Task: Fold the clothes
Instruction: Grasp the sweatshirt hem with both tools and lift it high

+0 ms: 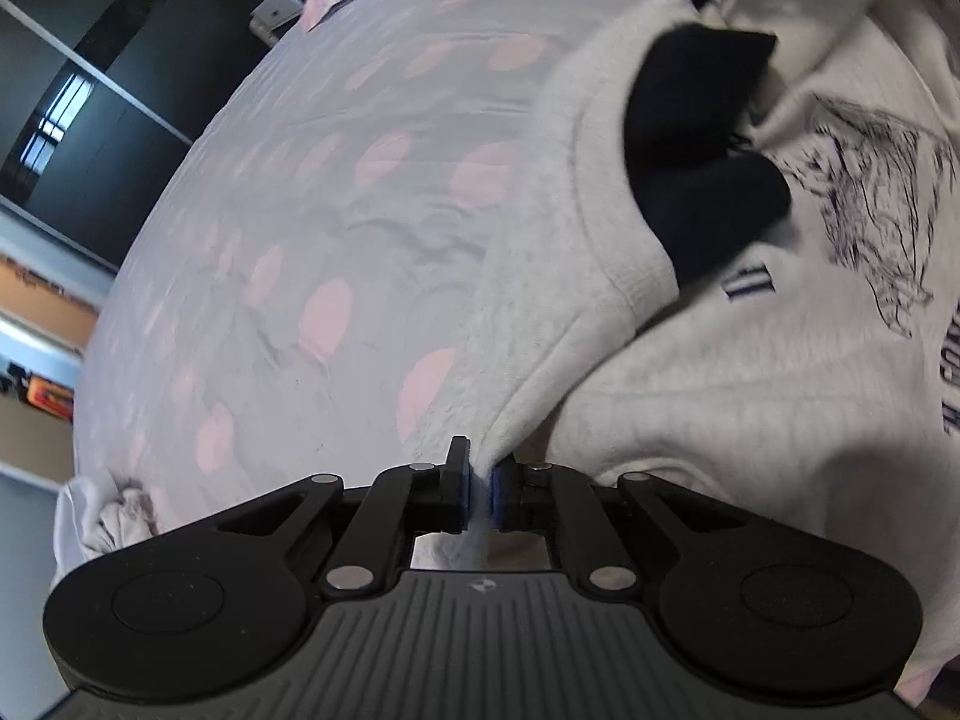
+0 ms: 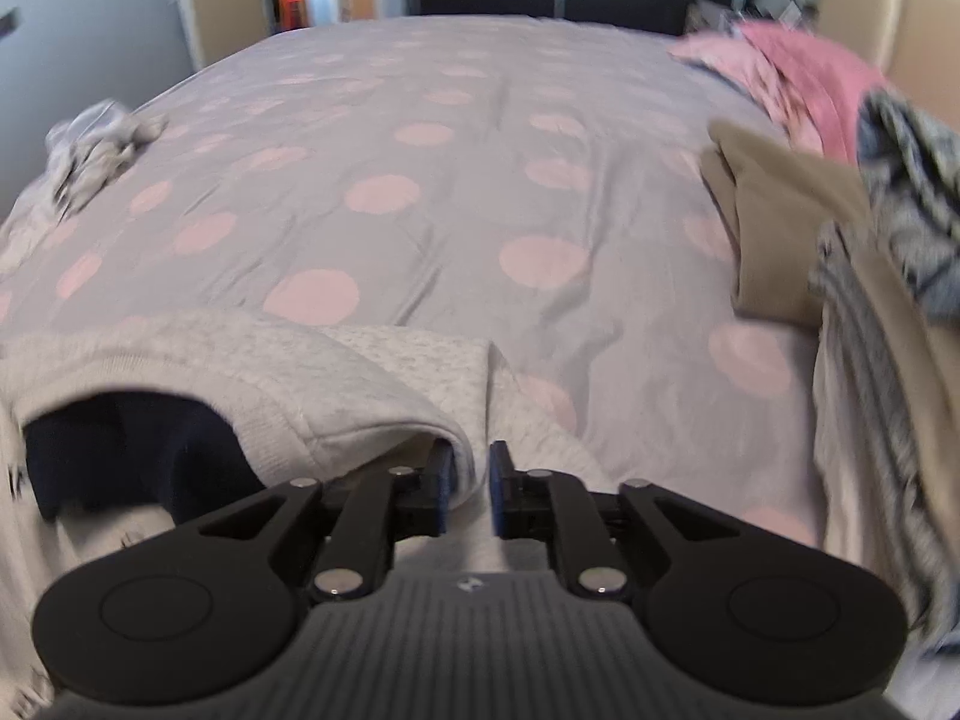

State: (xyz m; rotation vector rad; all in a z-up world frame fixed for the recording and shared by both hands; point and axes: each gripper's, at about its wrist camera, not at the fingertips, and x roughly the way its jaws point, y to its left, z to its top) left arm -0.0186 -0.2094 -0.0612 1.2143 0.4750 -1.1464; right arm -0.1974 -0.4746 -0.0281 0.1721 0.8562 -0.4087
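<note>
The pale grey fleece sweatshirt with the dark navy neck lining and inked chest print (image 1: 750,360) lay face up at the near edge of the bed, not yet folded into any neat shape. Your left gripper (image 1: 480,489) had its blue pads pressed shut on a pinch of the sweatshirt's edge, the cloth rising taut from between them. Your right gripper (image 2: 467,489) stood with its jaws parted; a rounded fold of the same sweatshirt (image 2: 336,402) sat between them, close against the left pad but clear of the right one, so you were not gripping there.

By my reading you were at the start of this garment: one corner secured, the other loose, no fold laid. Around it the grey bedspread with pink dots (image 2: 420,192) stretched away. A tan folded garment (image 2: 774,240) and a pink crumpled one (image 2: 804,78) waited at the right, a small grey heap (image 2: 96,150) at the far left, so most of the work seemed left.
</note>
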